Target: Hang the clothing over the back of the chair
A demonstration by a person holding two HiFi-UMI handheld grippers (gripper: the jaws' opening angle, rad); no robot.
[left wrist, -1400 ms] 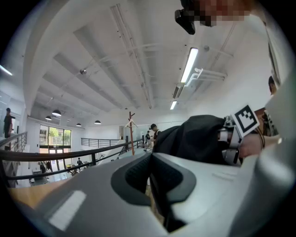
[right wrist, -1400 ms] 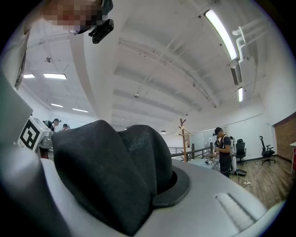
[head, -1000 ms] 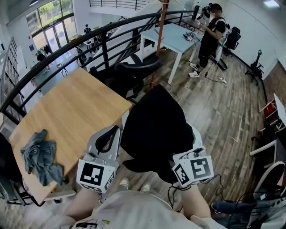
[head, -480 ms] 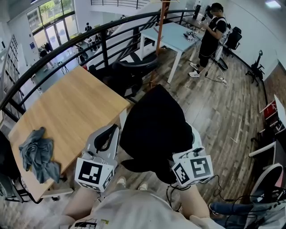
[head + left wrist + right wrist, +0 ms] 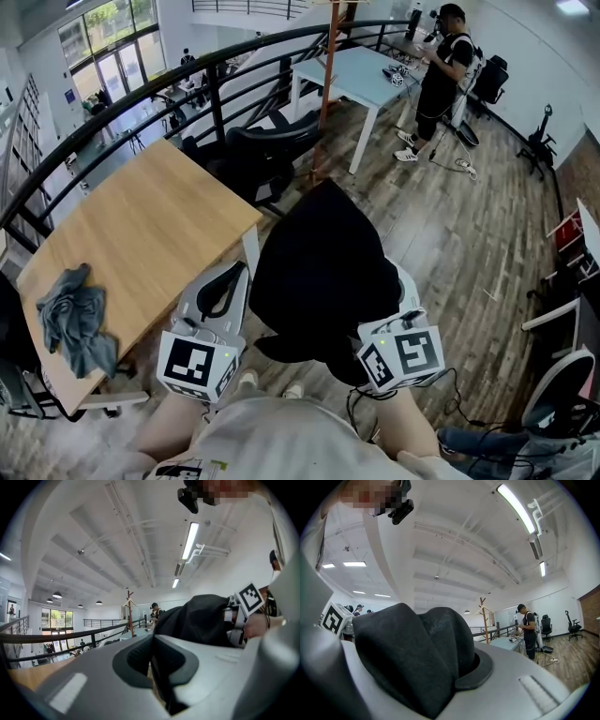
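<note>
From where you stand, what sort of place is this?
Probably an open office or lab on an upper level: a black railing overlooks a lower floor, beside a wooden table and an office chair.

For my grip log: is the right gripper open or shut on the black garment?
Shut on it: the right gripper pinches the black garment, whose fabric bulges out between its jaws.
</note>
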